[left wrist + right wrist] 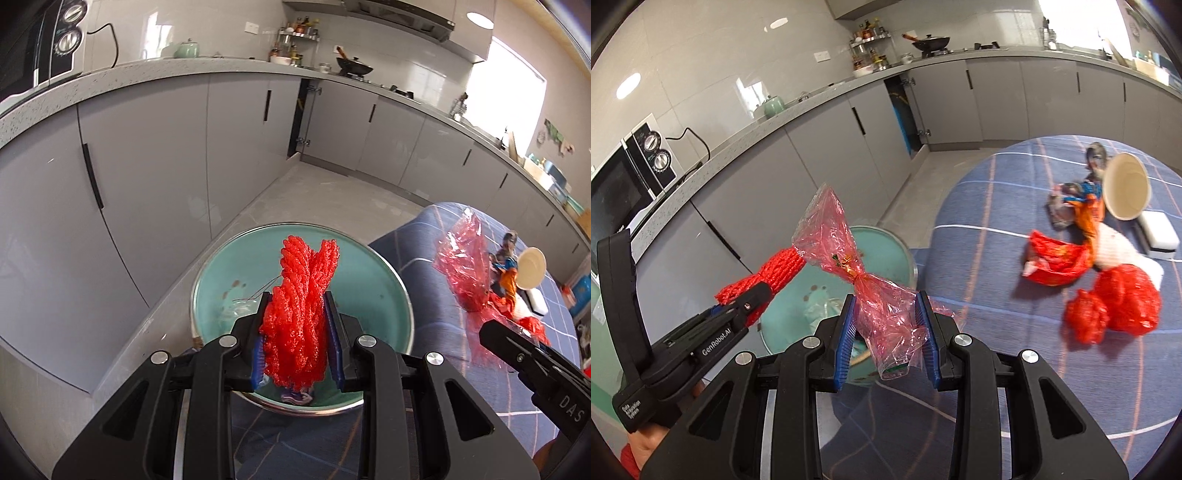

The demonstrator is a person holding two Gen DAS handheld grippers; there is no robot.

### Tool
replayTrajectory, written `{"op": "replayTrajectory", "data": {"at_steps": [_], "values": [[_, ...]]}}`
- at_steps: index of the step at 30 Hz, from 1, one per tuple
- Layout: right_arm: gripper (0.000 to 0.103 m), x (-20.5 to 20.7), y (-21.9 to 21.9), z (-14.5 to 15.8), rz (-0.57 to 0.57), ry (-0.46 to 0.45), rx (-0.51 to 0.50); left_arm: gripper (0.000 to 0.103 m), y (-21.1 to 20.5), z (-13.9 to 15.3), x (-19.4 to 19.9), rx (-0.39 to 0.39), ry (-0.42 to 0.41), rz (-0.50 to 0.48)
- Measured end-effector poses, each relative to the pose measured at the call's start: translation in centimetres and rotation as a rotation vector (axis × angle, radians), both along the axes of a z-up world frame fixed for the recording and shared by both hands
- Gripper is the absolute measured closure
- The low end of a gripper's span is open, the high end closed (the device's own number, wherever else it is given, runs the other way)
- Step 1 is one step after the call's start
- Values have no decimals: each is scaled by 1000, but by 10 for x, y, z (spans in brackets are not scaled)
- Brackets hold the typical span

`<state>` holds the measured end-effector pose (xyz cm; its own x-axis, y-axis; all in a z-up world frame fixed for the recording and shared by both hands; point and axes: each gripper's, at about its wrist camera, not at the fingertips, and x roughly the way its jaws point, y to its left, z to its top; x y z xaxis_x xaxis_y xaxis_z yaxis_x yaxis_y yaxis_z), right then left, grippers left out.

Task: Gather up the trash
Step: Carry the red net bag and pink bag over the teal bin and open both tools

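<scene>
- Two hand-held grippers are in view, each pinching one piece of trash above a teal bin (369,280) that stands beside a round table with a blue checked cloth (1015,206)
- Left gripper (297,339): blue pads pressed against both sides of a red foam net (301,314); the net stands up between the fingers and rises past the fingertips, directly over the open mouth of the bin
- Right gripper (888,336): pads closed on the lower part of a crumpled pink cellophane wrapper (864,280); the wrapper runs up and to the left from the fingers, its knotted middle above the fingertips and its upper end over the bin rim
- Seen from the right wrist camera, the left gripper lies just left of the right one, with the net's tip touching or nearly touching the wrapper
- Bin interior: a few small scraps lie at the bottom
- Remaining items on the cloth, well apart from both grippers: a paper cup (1126,188) on its side, red plastic bags (1115,306), a white block (1160,236) and mixed coloured wrappers (1082,199)
- Background: grey kitchen cabinets (155,147) and a microwave oven (631,173) on the counter
</scene>
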<state>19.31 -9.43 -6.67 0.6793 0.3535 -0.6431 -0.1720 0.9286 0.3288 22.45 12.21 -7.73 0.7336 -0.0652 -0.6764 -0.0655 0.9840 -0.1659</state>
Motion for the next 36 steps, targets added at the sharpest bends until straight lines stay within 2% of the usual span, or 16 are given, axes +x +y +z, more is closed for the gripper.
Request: {"op": "replayTrajectory", "data": {"at_steps": [12, 23, 36], "values": [[70, 33, 34, -17, 14, 53, 8, 76, 14, -15, 16, 2, 30, 19], [70, 55, 48, -37, 15, 106, 5, 76, 18, -29, 30, 8, 71, 20], [69, 70, 56, -50, 16, 128, 18, 76, 20, -39, 37, 25, 102, 29]]}}
